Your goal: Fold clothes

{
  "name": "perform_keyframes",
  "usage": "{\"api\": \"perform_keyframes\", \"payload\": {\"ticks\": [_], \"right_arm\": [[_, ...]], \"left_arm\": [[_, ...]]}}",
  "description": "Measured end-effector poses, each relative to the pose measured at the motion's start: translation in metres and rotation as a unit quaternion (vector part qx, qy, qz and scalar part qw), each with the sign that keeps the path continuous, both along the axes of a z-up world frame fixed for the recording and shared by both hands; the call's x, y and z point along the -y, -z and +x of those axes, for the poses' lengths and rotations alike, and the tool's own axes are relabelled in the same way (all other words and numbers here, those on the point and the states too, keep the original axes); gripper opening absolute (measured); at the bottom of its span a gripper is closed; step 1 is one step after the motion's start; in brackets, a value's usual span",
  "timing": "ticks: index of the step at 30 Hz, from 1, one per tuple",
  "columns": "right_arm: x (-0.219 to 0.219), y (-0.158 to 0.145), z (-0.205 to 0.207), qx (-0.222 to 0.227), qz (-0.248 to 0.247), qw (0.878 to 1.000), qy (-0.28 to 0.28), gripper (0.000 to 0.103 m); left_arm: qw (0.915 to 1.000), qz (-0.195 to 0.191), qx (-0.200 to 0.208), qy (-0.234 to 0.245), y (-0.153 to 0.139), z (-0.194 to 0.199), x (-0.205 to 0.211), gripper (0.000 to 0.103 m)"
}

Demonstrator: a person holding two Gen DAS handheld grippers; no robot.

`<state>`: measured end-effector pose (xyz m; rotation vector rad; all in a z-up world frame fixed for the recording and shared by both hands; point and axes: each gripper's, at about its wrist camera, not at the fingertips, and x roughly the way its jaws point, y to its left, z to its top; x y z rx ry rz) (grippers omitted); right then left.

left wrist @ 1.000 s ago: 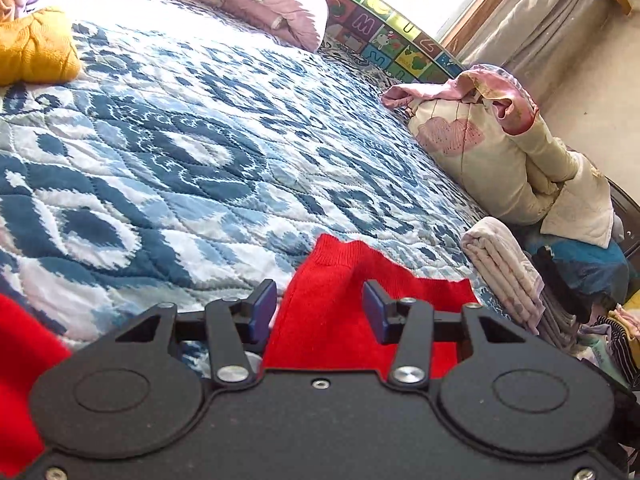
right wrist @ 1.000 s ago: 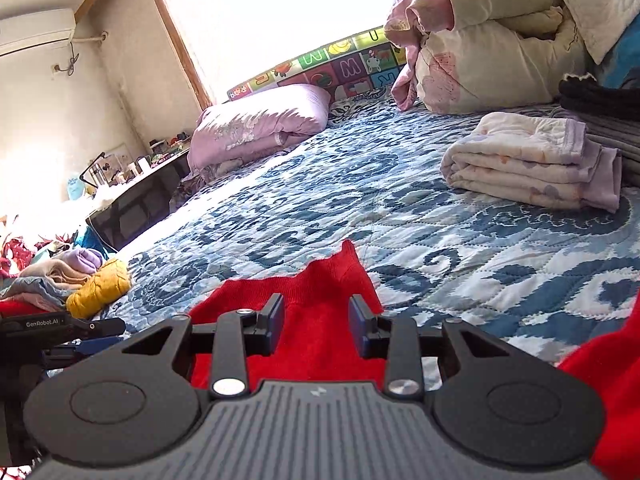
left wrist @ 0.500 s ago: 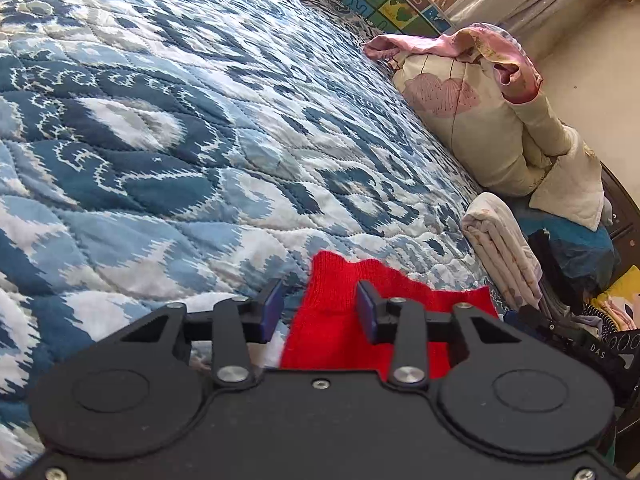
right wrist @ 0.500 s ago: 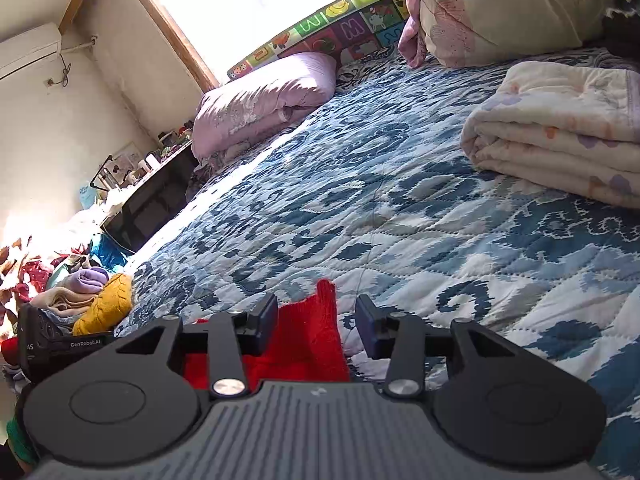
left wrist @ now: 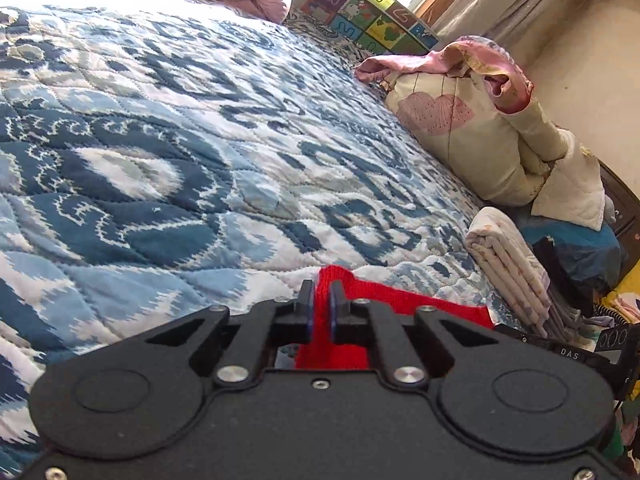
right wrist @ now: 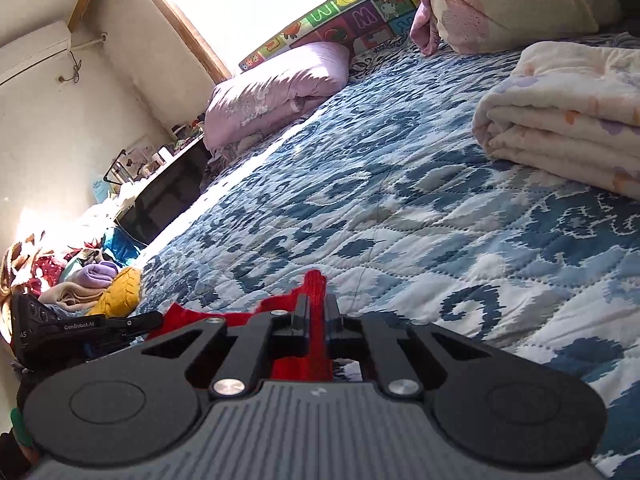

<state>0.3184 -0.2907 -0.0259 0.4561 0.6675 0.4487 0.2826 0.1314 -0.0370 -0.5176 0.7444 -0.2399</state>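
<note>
A red knit garment (left wrist: 404,300) lies on the blue and white quilt (left wrist: 180,152) at the bed's near edge. My left gripper (left wrist: 321,300) is shut on one corner of its edge, and the red cloth bunches up between the blue pads. My right gripper (right wrist: 318,312) is shut on the other corner of the same red garment (right wrist: 316,280), with a peak of cloth sticking up past its fingertips. In the right wrist view the left gripper (right wrist: 84,328) shows at the lower left, beside the garment's edge. Most of the garment is hidden under the gripper bodies.
A folded cream blanket (right wrist: 568,112) lies on the quilt to the right, a cream bundle with pink cloth (left wrist: 472,128) behind it. A lilac pillow (right wrist: 276,88) lies at the bed's head. A yellow knit and other clothes (right wrist: 120,288) are heaped at the left.
Both grippers have gone forward and down over the red garment's edge and shut on it. The red cloth now stands pinched between each pair of pads.
</note>
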Motion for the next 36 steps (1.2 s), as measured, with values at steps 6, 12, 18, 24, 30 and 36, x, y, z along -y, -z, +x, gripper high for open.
{"api": "perform_keyframes", "payload": {"ticks": [6,12,18,24,30,36], "right_arm": [[-0.013,0.017,0.008,-0.035,-0.079,0.996,0.018,0.008],[-0.002,-0.013,-0.006,0.010,-0.082,0.996,0.043,0.021],[-0.024,0.003,0.006,-0.026,-0.071,0.997,-0.004,0.019],[-0.027,-0.016,-0.010,-0.002,-0.093,0.996,-0.004,0.020],[-0.045,-0.036,-0.075,0.040,-0.103,0.993,-0.046,0.028],[-0.089,-0.006,-0.159,0.038,-0.182,0.980,-0.073,0.031]], "left_arm": [[0.9993,0.034,-0.009,-0.010,0.004,0.002,0.004,0.010],[0.9989,0.019,0.034,-0.026,-0.020,-0.009,0.000,0.010],[0.9978,0.066,0.000,0.010,-0.001,0.000,0.032,0.014],[0.9961,0.085,0.018,-0.017,-0.023,-0.018,0.033,0.015],[0.9942,0.098,0.042,-0.010,-0.036,-0.082,0.062,0.017],[0.9597,0.267,0.082,0.033,-0.031,-0.161,0.129,0.050]]}}
